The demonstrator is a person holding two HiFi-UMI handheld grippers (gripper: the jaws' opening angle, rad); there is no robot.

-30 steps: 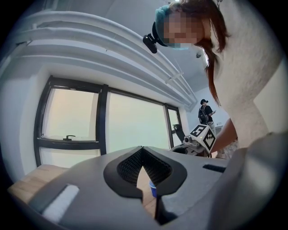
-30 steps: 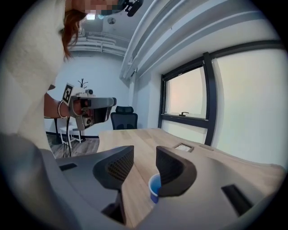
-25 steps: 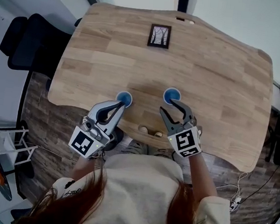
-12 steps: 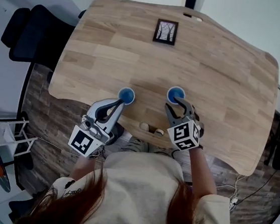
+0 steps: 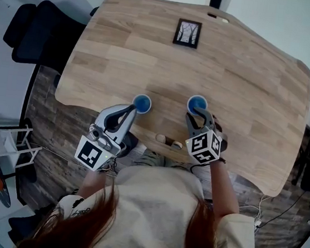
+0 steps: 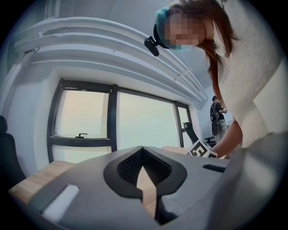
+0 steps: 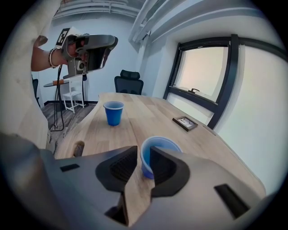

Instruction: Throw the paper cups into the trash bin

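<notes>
Two blue paper cups stand near the front edge of the wooden table (image 5: 249, 87): the left cup (image 5: 141, 102) and the right cup (image 5: 197, 103). My right gripper (image 5: 197, 116) points down at the right cup (image 7: 157, 155). Its jaws have just been closing, and the cup's near wall sits in the narrow gap between them without looking squeezed. In the right gripper view my right gripper (image 7: 143, 152) has its right jaw hiding part of that cup. My left gripper (image 5: 129, 111) is shut and empty, held level just short of the left cup (image 7: 113, 112). Its tips meet in the left gripper view (image 6: 142, 148).
A small framed picture (image 5: 188, 33) lies at the far side of the table. A black office chair (image 5: 40, 33) stands at the table's left end and a white rack (image 5: 6, 150) on the floor at lower left. Another person (image 6: 217, 117) stands far off.
My right gripper has dropped down onto the right cup and its jaws have narrowed round the cup's near wall. The left gripper has hardly moved.
</notes>
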